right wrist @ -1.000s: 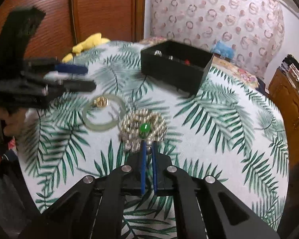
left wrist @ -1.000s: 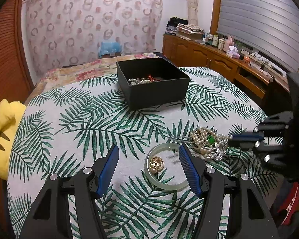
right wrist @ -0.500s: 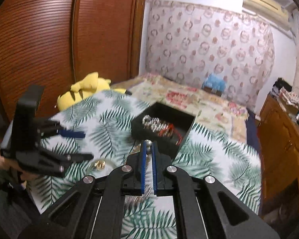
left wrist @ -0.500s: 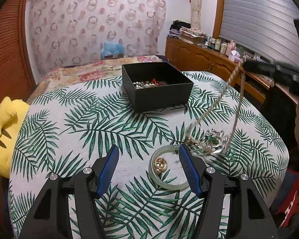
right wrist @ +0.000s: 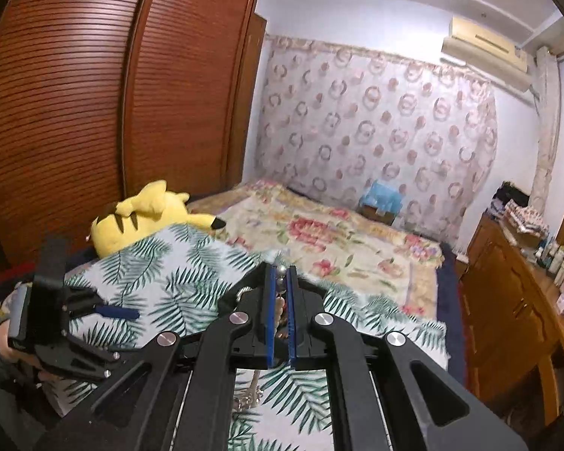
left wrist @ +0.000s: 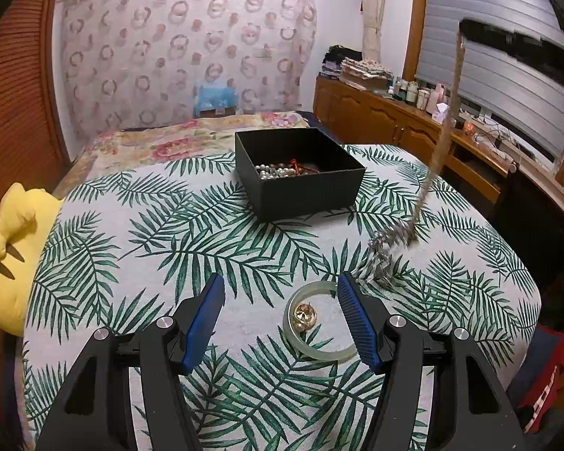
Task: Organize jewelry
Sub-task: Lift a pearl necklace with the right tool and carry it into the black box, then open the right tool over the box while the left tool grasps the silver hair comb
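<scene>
My right gripper (right wrist: 281, 271) is shut on a pearl necklace (right wrist: 281, 277) and holds it high. In the left wrist view the necklace (left wrist: 438, 158) hangs as a long blurred strand from the upper right, its lower end (left wrist: 381, 253) just over the leaf-print cloth. My left gripper (left wrist: 280, 287) is open and empty, low over the table. A pale green bangle (left wrist: 312, 332) lies between its fingers with a gold earring (left wrist: 304, 316) inside. A black box (left wrist: 300, 173) holding pearls and a red item sits farther back.
A yellow plush toy (left wrist: 7, 259) lies at the table's left edge. A bed with a floral cover (right wrist: 319, 233) stands beyond the table. Wooden cabinets (left wrist: 394, 127) with bottles run along the right. Wooden wardrobe doors (right wrist: 112, 112) stand on the left.
My right gripper rose high with the necklace, pulling it off the table into a hanging strand. My left gripper stayed open over the bangle.
</scene>
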Demonstrator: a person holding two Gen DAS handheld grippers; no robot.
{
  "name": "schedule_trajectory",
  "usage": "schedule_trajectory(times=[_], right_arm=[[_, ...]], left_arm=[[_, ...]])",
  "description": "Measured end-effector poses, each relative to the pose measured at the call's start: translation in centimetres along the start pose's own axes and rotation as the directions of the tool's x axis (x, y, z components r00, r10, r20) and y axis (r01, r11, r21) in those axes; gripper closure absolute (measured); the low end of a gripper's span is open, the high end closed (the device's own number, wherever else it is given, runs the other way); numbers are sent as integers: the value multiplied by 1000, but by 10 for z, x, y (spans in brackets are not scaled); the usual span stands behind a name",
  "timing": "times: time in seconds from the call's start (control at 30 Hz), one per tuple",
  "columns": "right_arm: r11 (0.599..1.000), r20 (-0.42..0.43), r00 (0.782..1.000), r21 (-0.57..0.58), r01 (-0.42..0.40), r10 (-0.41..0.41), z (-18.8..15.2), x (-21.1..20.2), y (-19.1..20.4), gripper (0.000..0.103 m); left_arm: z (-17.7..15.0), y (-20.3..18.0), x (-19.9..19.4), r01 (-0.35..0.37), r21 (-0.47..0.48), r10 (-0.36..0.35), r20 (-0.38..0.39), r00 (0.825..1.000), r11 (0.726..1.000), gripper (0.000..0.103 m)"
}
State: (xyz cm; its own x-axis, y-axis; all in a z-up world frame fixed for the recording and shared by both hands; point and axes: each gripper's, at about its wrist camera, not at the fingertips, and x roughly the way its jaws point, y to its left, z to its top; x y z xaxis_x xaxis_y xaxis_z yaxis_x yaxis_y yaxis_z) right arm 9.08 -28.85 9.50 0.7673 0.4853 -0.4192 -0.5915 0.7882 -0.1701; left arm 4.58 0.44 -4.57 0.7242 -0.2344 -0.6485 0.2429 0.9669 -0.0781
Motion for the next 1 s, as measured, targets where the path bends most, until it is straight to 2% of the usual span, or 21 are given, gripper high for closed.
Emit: schedule_trajectory(times=[0.17, 0.37, 0.77, 0.93, 1.0], right_arm=[[1000, 33, 999, 0, 27, -27, 11, -10, -6, 97], [999, 22, 999, 3, 38, -38, 11, -10, -11, 97], [999, -62, 998, 42, 20, -18, -23, 16, -15, 97], [998, -94, 995, 63, 19, -13, -39, 24, -16, 97], [997, -105, 994, 72, 20, -12, -45, 27, -18, 97]], left_arm=[[-1, -1, -1, 3, 0, -3, 0, 1000, 1000, 43], [-1, -4, 1, 5, 7, -5, -9, 1000, 1000, 43], [-1, -2, 13, 11, 12, -11, -38, 999, 1000, 43], [5, -13, 21, 60, 26, -59, -50, 997, 998, 43], [8, -19, 25, 74, 39, -71, -54, 996, 997, 47]])
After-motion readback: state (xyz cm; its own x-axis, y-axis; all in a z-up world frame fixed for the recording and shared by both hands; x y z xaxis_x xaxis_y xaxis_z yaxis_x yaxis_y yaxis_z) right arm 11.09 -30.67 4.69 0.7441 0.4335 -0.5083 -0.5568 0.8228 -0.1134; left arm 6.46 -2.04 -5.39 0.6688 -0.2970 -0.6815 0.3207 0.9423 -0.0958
